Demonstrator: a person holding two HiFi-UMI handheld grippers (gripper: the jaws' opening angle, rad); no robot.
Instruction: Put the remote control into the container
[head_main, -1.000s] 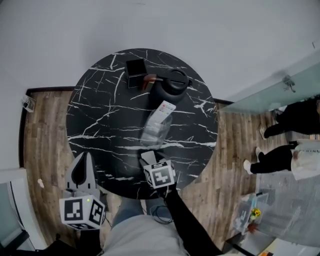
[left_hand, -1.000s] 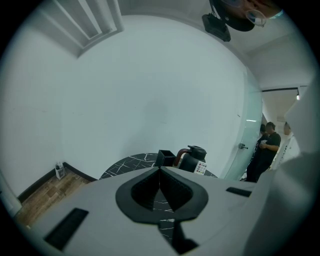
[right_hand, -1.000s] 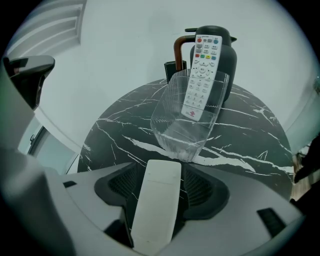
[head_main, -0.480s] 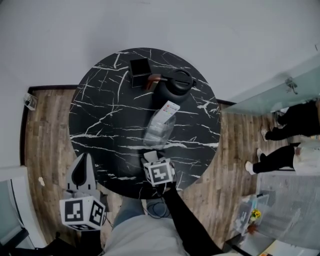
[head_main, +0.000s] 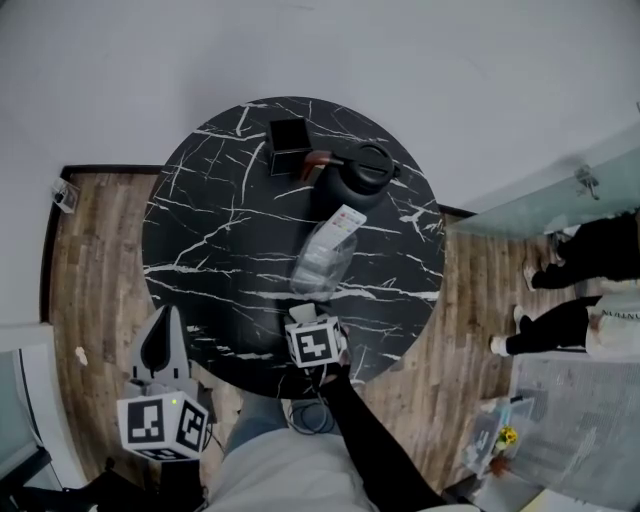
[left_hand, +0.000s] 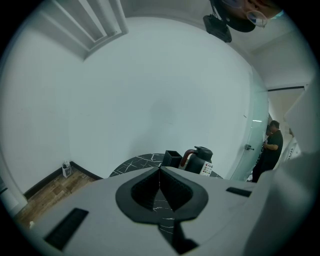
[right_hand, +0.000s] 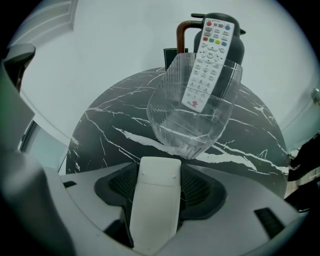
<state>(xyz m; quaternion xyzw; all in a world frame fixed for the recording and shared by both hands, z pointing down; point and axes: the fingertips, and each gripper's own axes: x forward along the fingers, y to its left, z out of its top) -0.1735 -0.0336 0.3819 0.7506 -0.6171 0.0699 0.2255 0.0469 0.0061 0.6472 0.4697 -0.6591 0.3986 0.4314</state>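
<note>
A clear ribbed container (head_main: 322, 262) (right_hand: 192, 107) stands mid-table on the round black marble table (head_main: 210, 240). A white remote with coloured buttons (head_main: 338, 225) (right_hand: 207, 60) leans upright inside it. My right gripper (head_main: 298, 314) (right_hand: 159, 172) is just in front of the container, near the table's front edge. It is shut on a second white remote (right_hand: 155, 200), plain side up. My left gripper (head_main: 163, 345) (left_hand: 160, 172) hangs off the table's front left, shut and holding nothing.
A black jug (head_main: 362, 172) (right_hand: 235, 45) with a brown handle stands right behind the container. A black square box (head_main: 288, 134) (left_hand: 171, 158) sits at the far edge. Two people (head_main: 590, 240) stand by a glass door on the right. The floor is wood.
The head view has shifted slightly. My right gripper still holds the white remote just before the container, and the left gripper has not moved.
</note>
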